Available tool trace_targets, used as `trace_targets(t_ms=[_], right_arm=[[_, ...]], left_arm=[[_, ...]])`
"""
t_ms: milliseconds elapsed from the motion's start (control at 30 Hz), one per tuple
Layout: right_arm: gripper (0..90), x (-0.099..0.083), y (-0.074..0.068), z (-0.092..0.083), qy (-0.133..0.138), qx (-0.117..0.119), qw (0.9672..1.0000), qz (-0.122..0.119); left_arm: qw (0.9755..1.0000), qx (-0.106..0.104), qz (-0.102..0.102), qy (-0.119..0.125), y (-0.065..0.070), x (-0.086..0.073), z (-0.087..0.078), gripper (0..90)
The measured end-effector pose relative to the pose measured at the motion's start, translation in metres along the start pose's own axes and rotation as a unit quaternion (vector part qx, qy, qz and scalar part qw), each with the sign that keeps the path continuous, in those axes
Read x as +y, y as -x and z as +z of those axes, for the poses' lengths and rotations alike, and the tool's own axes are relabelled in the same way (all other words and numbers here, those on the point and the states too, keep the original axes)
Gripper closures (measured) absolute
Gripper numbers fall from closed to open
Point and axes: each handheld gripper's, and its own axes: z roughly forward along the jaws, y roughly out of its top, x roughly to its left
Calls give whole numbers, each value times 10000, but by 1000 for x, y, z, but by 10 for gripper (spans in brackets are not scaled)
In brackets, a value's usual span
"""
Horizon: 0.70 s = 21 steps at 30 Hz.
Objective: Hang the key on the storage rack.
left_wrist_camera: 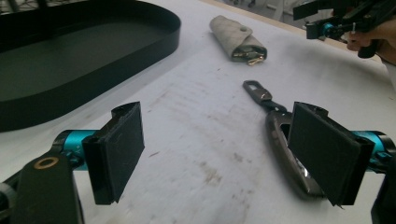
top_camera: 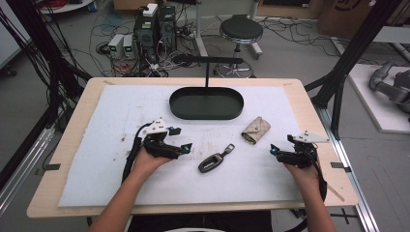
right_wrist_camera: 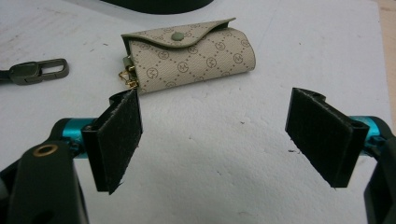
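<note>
A dark car key fob [top_camera: 212, 162] with a metal clip lies on the white mat between my two grippers. My left gripper [top_camera: 180, 138] stands open just left of it. In the left gripper view the fob [left_wrist_camera: 280, 135] lies beside the right-hand pad [left_wrist_camera: 327, 149], partly hidden by it, with nothing between the jaws of the left gripper [left_wrist_camera: 223, 149]. A beige monogram key pouch [top_camera: 256, 129] lies right of centre. My right gripper [top_camera: 282, 144] is open to its right. In the right gripper view the pouch [right_wrist_camera: 191, 56] lies just beyond the open right gripper [right_wrist_camera: 219, 140].
A black oval tray [top_camera: 206, 103] sits empty at the back centre of the mat [top_camera: 111, 159], with a thin black stand behind it. The tray wall [left_wrist_camera: 140, 42] is left of the left gripper. The fob's clip [right_wrist_camera: 37, 72] lies left of the pouch.
</note>
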Motion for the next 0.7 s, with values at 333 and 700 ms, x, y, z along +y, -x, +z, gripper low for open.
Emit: trace_targets(t_ms=[333,700], right_arm=[[190,-1,0,-2,24,24,10000,-7],[190,1,2,0,68,50,10000,14]], left_arm=[[9981,-353,207,-452,25,18,52,185],[9934,-551,296,-959,39,21,92,186]])
